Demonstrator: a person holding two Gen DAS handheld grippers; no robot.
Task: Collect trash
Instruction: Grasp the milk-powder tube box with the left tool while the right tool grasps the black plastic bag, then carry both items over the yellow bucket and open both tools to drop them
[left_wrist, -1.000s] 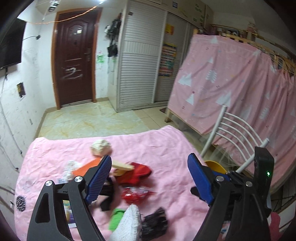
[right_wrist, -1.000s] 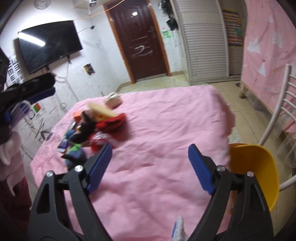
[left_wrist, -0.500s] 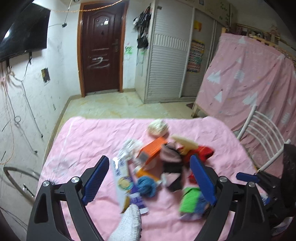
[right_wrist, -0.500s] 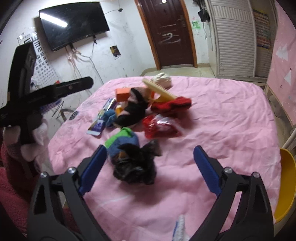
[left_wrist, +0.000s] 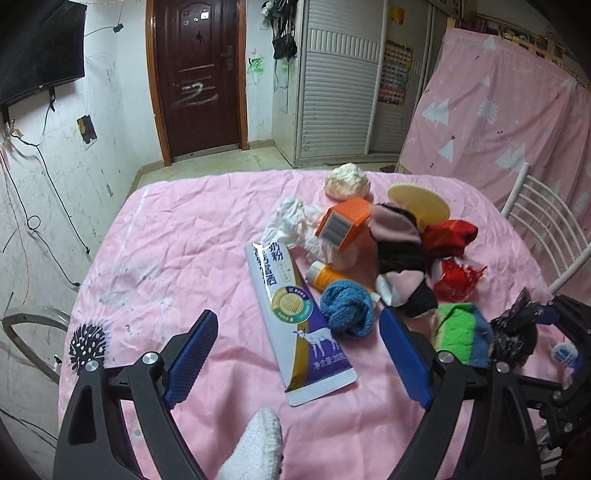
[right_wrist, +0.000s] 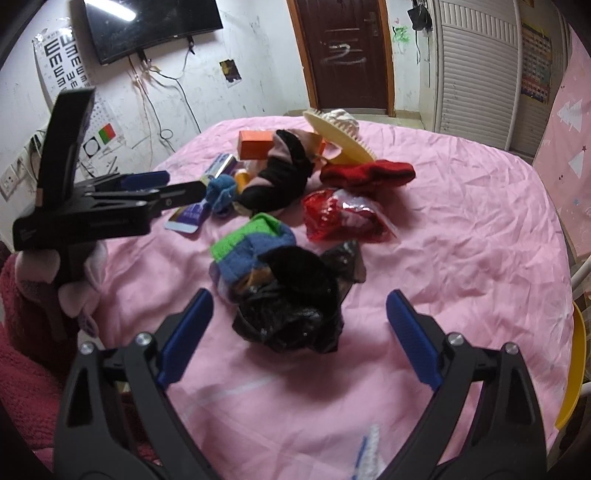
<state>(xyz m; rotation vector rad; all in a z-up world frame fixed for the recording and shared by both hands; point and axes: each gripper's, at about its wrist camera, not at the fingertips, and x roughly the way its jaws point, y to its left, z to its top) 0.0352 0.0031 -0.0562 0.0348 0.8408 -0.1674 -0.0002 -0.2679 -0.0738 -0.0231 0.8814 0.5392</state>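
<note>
2 grippers agape: left gripper (left_wrist: 299, 354), right gripper (right_wrist: 299, 334); 1 black bag (right_wrist: 291, 299).

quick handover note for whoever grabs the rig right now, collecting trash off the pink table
Left gripper: open, empty, above the long milk-powder sachet.
Right gripper: open, empty, facing the black plastic bag.
The pile on the pink cloth mixes trash with socks: red wrapper, crumpled tissue, orange box, blue sock.
Done: nothing is held by either gripper.
Left: picking out all the trash.

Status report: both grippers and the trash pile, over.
Left gripper open over milk-powder sachet. Right gripper open, facing black plastic bag. Socks mixed in.
</note>
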